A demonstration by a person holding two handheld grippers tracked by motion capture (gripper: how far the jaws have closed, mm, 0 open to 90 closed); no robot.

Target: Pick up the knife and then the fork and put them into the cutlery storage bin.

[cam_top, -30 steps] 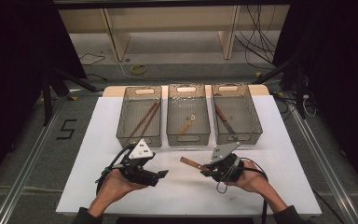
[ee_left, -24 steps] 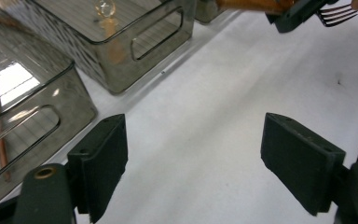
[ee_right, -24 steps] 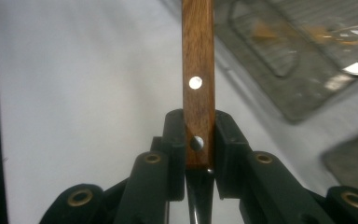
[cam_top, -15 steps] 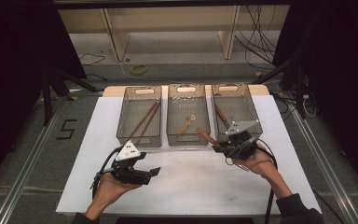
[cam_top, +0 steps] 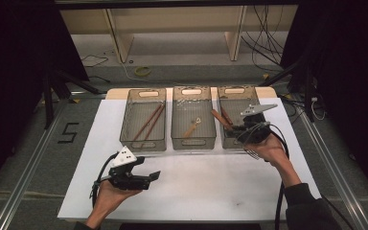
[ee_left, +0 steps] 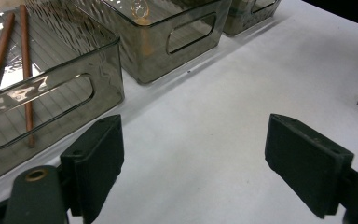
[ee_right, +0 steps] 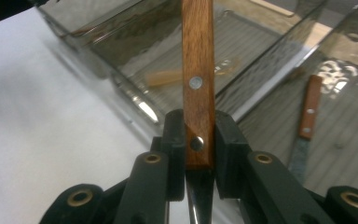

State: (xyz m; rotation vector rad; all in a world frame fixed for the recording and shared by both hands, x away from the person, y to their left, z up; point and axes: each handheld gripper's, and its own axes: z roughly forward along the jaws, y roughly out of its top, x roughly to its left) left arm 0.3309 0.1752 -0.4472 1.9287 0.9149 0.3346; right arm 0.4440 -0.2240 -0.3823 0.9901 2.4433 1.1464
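Right gripper [ee_right: 199,154] pinching knife [ee_right: 198,70] at handle end, long axis pointing over right bin [cam_top: 230,139]; left gripper [ee_left: 209,163] spread, just opened, empty.

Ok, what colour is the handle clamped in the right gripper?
Reddish-brown wood with silver rivets: knife handle, best in the right gripper view.

Table [cam_top: 196,191]: three bins in a row at the far side. Left bin [cam_top: 143,139]: two sticks [cam_top: 148,123]. Middle bin [cam_top: 193,139]: one small utensil [cam_top: 191,128]. Right bin [cam_top: 230,91]: one knife [ee_right: 307,119]. Near half bare.
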